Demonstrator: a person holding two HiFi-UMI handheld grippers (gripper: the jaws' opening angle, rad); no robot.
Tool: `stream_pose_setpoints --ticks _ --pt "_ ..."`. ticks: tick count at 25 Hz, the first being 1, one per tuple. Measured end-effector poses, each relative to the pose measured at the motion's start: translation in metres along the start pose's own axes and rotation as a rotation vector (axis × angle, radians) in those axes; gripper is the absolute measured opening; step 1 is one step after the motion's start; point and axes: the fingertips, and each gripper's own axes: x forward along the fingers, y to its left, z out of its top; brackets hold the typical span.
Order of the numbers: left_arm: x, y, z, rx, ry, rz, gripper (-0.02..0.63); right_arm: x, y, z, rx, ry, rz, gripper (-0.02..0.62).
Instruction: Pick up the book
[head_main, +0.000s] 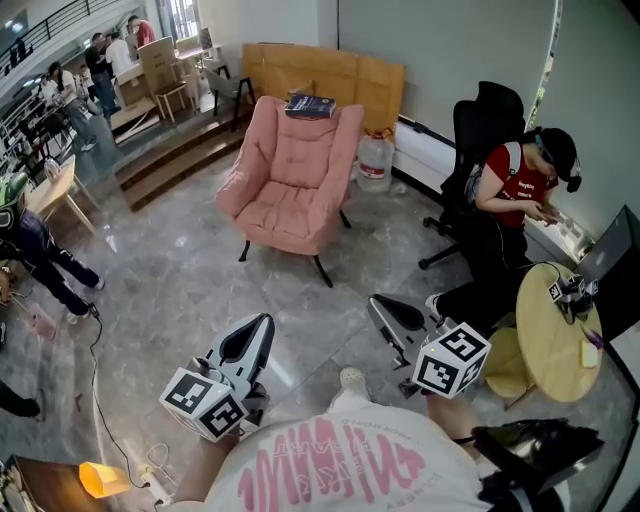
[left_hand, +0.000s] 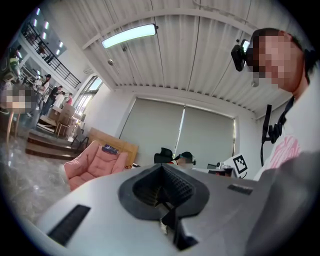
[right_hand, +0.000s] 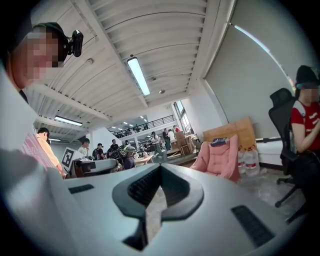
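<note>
My L tool (head_main: 262, 328) and R tool (head_main: 378, 303) both closed, empty. 1 book (head_main: 311, 105) atop 1 pink armchair (head_main: 290, 190); title unreadable.

Head view steeply down from above; gripper views level, low; all share armchair (head_main: 292, 190), book (head_main: 310, 105).

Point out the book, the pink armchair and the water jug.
book (head_main: 311, 104), head view, on its dark cover.
pink armchair (head_main: 287, 215), head view, on the seat cushion.
water jug (head_main: 373, 162), head view, on its clear body.
</note>
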Motion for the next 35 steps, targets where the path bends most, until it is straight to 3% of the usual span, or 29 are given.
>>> stream_pose_setpoints --ticks 20,35 --pt "0.176 0.085 0.027 0.020 -0.025 0.109 0.008 0.116 -0.174 0.077 -0.047 0.030 0.092 0.008" --pt "0.229 0.119 0.031 0.043 -0.038 0.184 0.008 0.164 -0.226 0.091 -0.055 0.044 0.175 0.008"
